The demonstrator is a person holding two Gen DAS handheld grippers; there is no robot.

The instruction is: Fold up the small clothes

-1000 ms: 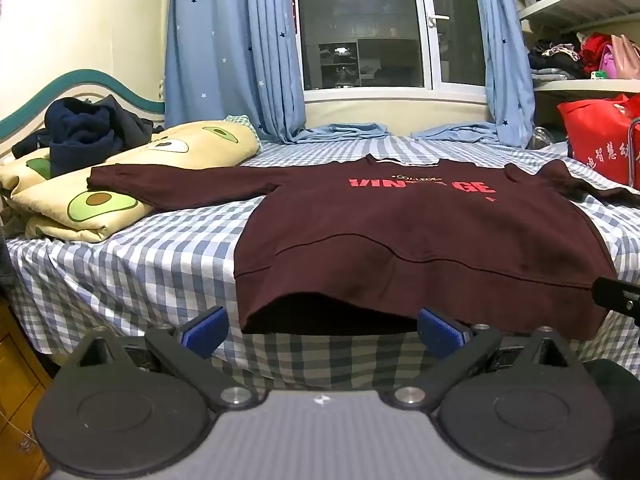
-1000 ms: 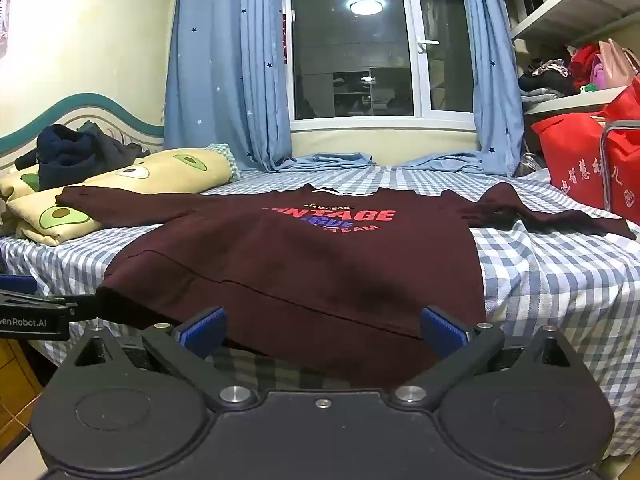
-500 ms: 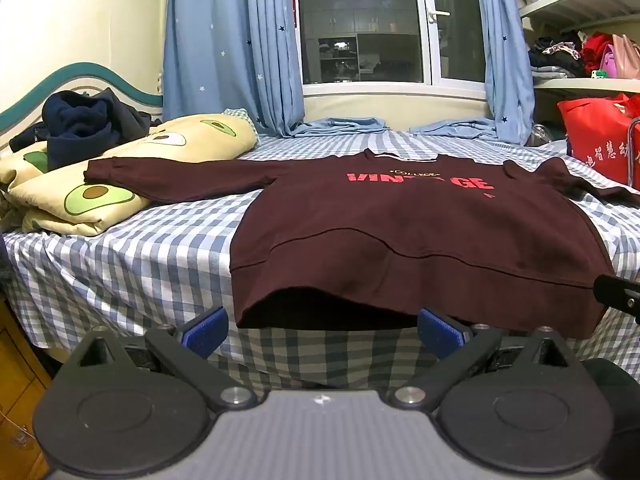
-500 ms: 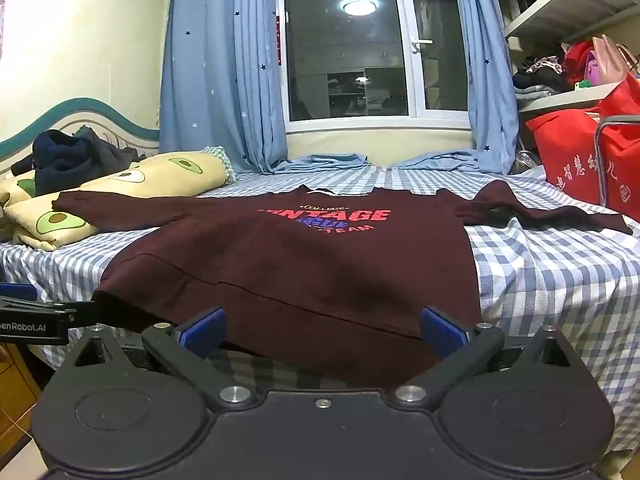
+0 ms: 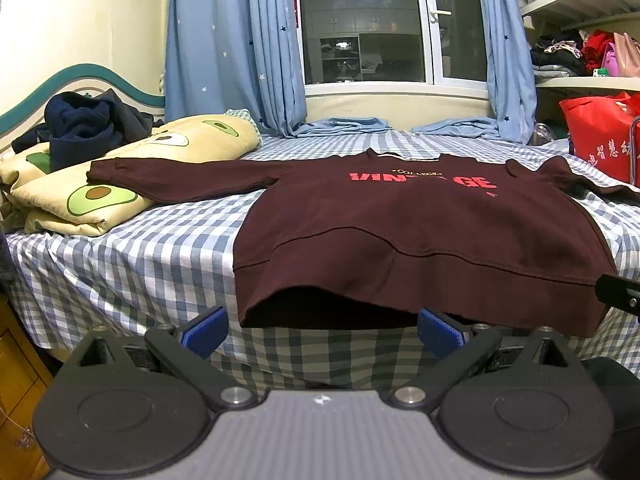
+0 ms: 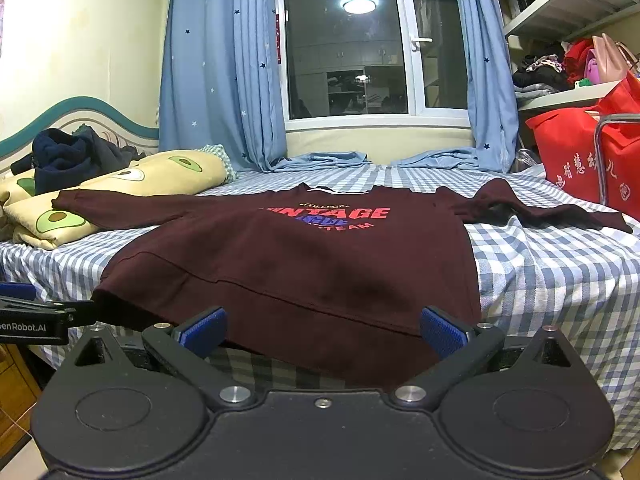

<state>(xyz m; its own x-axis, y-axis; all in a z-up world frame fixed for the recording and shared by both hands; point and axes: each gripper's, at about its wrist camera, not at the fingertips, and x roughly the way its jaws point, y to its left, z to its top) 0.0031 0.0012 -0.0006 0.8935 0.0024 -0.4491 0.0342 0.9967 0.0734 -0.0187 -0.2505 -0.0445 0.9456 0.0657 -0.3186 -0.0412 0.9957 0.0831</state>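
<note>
Sweatshirt (image 5: pixel 420 236), maroon, front up, spread flat on checked bed (image 5: pixel 132 256); hem overhanging the bed's near edge, underside in shadow. Chest print partly foreshortened in left view, reading COLLEGE / VINTAGE / TEAM in right view, blue middle line hard to make out. One sleeve lying across avocado-print pillow (image 5: pixel 120 184), the other stretched toward red bag (image 5: pixel 596 140); bag cut off by frame edge, contents not visible. Dark clothes heap (image 5: pixel 80 124) behind the pillow, items indistinct. Shelf (image 6: pixel 568 92) beyond the bag, holding folded clothes and bags, detail too small. Left gripper (image 5: pixel 322 330) level, just before the hem, jaws wide, holding nothing. Right gripper (image 6: pixel 322 328) level, same stance at the hem, jaws wide, empty.
</note>
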